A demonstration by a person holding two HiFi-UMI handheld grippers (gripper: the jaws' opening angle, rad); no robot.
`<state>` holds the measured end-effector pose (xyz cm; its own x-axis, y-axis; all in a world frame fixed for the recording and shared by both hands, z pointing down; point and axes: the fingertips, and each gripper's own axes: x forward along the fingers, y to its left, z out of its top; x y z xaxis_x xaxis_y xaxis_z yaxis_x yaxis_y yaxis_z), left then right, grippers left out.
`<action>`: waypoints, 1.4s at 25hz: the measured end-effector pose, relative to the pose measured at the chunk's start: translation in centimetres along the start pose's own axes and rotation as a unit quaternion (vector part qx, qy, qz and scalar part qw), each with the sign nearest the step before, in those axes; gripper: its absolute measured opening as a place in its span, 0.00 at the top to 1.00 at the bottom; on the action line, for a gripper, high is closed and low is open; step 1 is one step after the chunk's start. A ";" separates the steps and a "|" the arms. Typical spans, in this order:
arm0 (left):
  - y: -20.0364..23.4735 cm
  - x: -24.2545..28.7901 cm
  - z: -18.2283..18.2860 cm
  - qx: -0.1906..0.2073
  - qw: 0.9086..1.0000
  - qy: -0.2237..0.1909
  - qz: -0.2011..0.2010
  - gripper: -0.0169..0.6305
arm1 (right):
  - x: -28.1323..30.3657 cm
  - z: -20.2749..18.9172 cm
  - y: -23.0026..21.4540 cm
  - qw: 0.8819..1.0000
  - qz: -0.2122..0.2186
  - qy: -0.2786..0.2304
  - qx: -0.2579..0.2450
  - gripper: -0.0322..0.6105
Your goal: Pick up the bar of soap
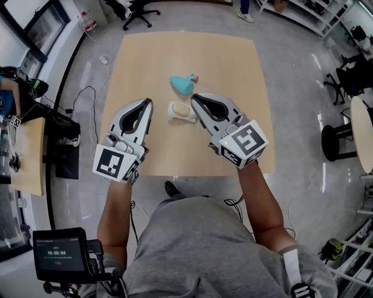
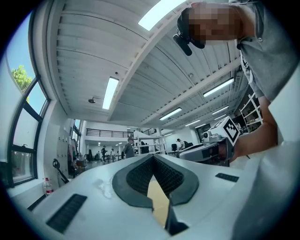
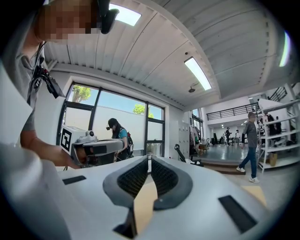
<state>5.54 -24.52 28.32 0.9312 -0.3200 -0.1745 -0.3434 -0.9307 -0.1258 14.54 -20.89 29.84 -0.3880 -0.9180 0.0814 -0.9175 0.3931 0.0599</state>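
1. A light wooden table (image 1: 227, 64) fills the middle.
2. A teal item (image 1: 183, 85) lies near its centre.
3. A black office chair (image 1: 139, 10) stands far left.
4. A black stool (image 1: 336, 141) stands right.
5. Cables (image 1: 87, 96) trail across the left floor.

Bar of soap (image 1: 179, 110): pale cream, rounded oblong, lying flat on the tan table (image 1: 233, 64), long side running left to right. Sits just above frame centre in the head view. Right end hidden behind the right gripper (image 1: 193, 98); contact unclear.
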 end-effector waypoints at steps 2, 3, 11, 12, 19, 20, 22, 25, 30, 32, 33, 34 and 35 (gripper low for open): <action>-0.1 0.6 -0.5 0.000 1.000 0.005 -0.018 0.96 | 0.2 -0.6 -0.3 1.000 0.000 0.006 0.005 0.94; -0.5 0.9 -0.8 0.002 1.000 0.009 -0.029 0.96 | 0.0 -1.0 -0.3 1.000 0.000 0.010 0.007 0.94; -3.9 2.6 -5.2 0.013 0.989 0.083 -0.122 0.96 | -0.3 -5.8 0.3 0.996 0.038 0.074 0.019 0.84; -3.9 3.0 -6.4 0.021 0.986 0.100 -0.136 0.96 | 0.2 -6.7 0.1 0.995 0.044 0.084 0.021 0.82; -1.7 7.5 -18.7 0.015 0.958 0.213 -0.190 0.92 | 5.8 -16.8 -5.0 0.981 0.101 0.161 0.041 0.73; -1.7 8.0 -19.9 0.010 0.955 0.224 -0.197 0.88 | 6.1 -17.8 -5.6 0.979 0.107 0.168 0.042 0.72; -1.7 9.1 -22.0 0.002 0.947 0.242 -0.212 0.82 | 6.5 -19.7 -6.7 0.975 0.119 0.183 0.041 0.71; -2.4 10.2 -25.3 -0.010 0.934 0.269 -0.237 0.75 | 7.1 -22.9 -7.4 0.966 0.144 0.213 0.036 0.69; -3.9 10.1 -30.6 0.003 0.899 0.322 -0.297 0.61 | 7.8 -27.5 -7.7 0.948 0.179 0.260 0.022 0.64; -4.1 10.1 -32.4 0.014 0.886 0.341 -0.315 0.59 | 8.1 -28.9 -7.9 0.942 0.195 0.275 0.012 0.63; -4.1 10.1 -33.3 0.020 0.879 0.352 -0.322 0.58 | 8.3 -29.7 -8.0 0.938 0.204 0.281 0.008 0.62; -4.0 10.1 -34.3 0.027 0.873 0.361 -0.327 0.58 | 8.6 -30.6 -8.0 0.934 0.213 0.287 0.003 0.61; -3.8 10.2 -35.5 0.035 0.867 0.370 -0.332 0.58 | 8.9 -31.7 -8.0 0.930 0.222 0.294 -0.002 0.60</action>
<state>20.70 -30.55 61.64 0.7404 0.2323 0.6307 0.3165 -0.9483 -0.0223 21.21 -30.59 61.60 -0.6127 -0.4798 0.6280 -0.6781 0.7273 -0.1059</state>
